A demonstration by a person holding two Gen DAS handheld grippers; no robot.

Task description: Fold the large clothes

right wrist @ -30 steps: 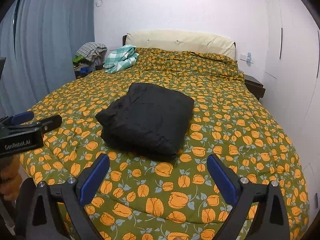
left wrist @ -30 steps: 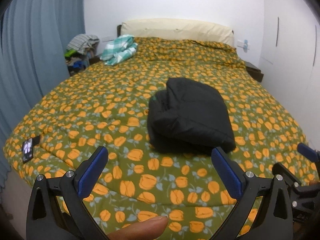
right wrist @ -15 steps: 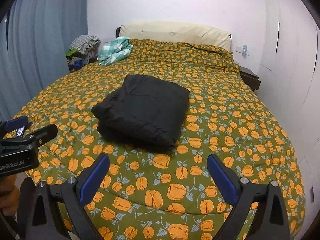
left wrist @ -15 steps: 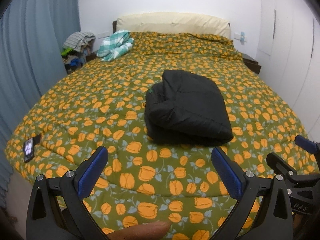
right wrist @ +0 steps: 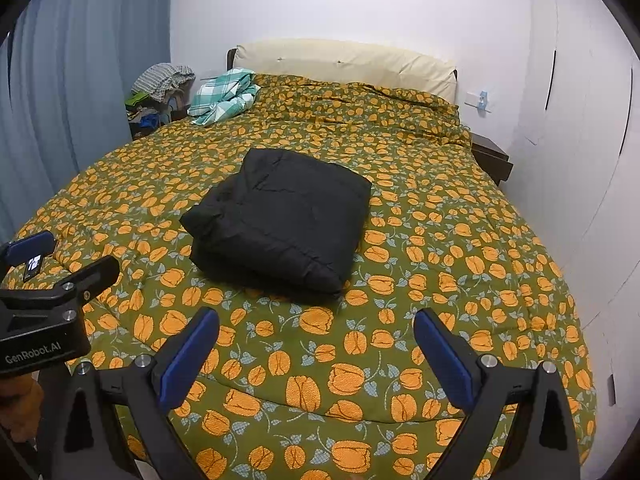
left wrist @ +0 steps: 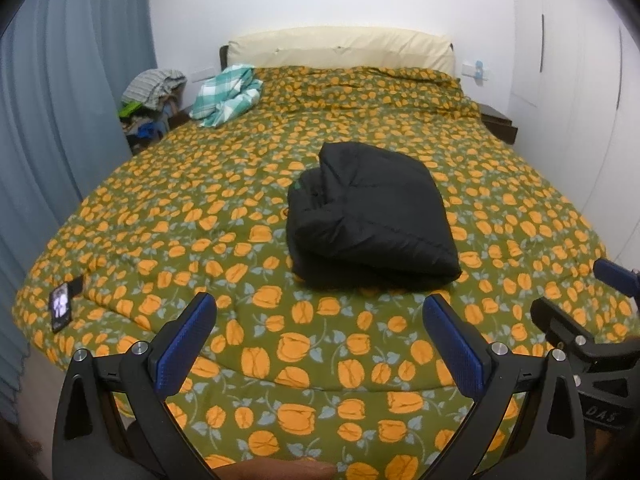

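Black padded jacket (left wrist: 370, 216) (right wrist: 280, 218): folded into a thick rectangular bundle, lying mid-bed on the green quilt with orange flowers (left wrist: 224, 216) (right wrist: 460, 240), loose layers and a rounded fold showing on the bundle's left edge. Touched by neither gripper.

Left gripper (left wrist: 318, 334): held low over the foot of the bed, short of the jacket, jaws spread wide, blue pads facing each other with only quilt between them. Also seen from the side at the left edge of the right wrist view (right wrist: 60, 256), nothing in it.

Right gripper (right wrist: 316, 342): likewise over the near end of the quilt, jaws spread wide, nothing pinched. Also seen at the right edge of the left wrist view (left wrist: 580, 304).

Further out: small dark tag with a white print (left wrist: 62, 306) on the quilt's near left corner; green-and-white checked cloth (left wrist: 226, 94) (right wrist: 222, 96) crumpled at the head end on the left; cream headboard cushion (left wrist: 340, 48) against the wall; heap of clothes (left wrist: 154, 100) beside the bed near the blue curtain (left wrist: 60, 100); dark nightstand (right wrist: 490, 156) on the right, by white wardrobe doors (right wrist: 580, 140).
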